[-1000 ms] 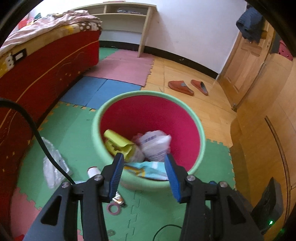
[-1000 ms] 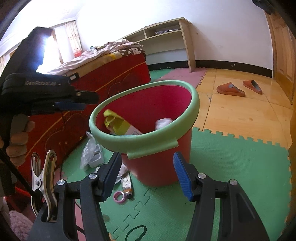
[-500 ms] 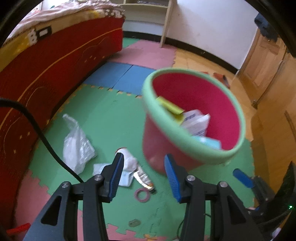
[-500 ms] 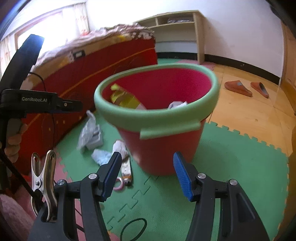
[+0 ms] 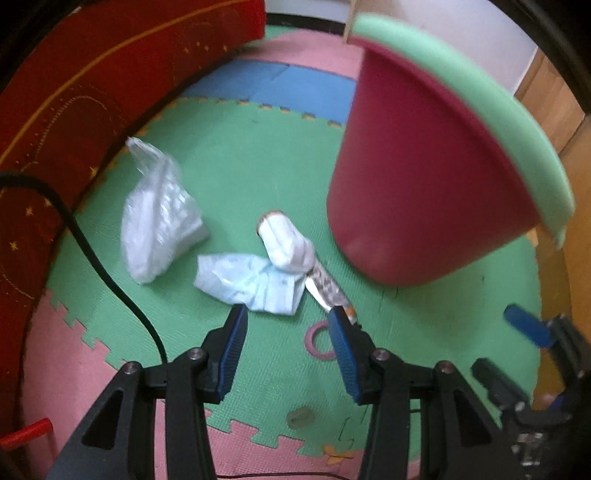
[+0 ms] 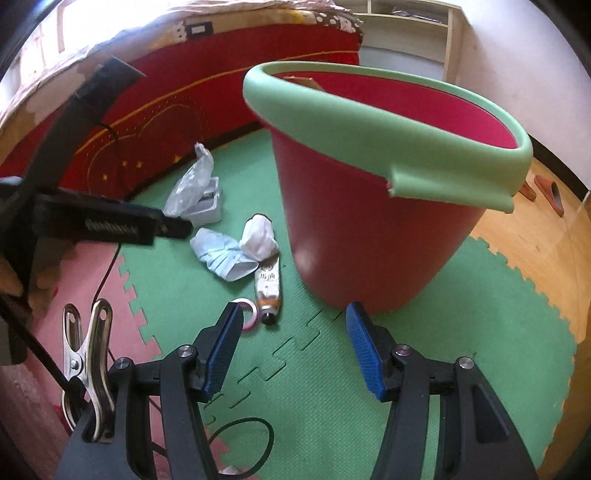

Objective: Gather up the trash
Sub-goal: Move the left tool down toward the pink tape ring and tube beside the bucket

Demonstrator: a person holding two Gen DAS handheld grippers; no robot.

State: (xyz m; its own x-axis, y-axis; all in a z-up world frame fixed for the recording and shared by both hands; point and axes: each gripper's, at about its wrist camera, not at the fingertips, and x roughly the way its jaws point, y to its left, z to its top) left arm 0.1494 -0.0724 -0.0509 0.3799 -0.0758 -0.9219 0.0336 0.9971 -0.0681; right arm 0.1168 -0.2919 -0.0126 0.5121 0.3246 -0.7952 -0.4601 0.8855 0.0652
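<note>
Floor: green foam puzzle mat lying under everything; pink tiles at lower left of both views, blue tiles at top centre of left-wrist view; bare wood floor showing at right of right-wrist view.
Room: red bed side running across upper left w/ bedding on top; wooden shelf standing vs white wall, top right; sandals lying on wood at far right edge.
Bin: red bucket w/ green rim sitting on mat, filling centre-right of right-wrist view, upper right of left-wrist view.
Trash: clear plastic bag lying centre-left; blue face mask lying just beside a white crumpled wad; tube lying next to bin base; pink ring lying near bottom centre, partly behind a pad.
Left gripper: jaws standing apart, nothing betw. them, hanging over mask & ring.
Right gripper: jaws standing wide, empty, over bare mat in front of bin.
Change vs 1 s ago: left view was looking into bin; now it's dropping toward floor litter, bin sliding to upper right, contents no longer visible. Right view is tilting down too, more mat showing. Both openings staying same.
</note>
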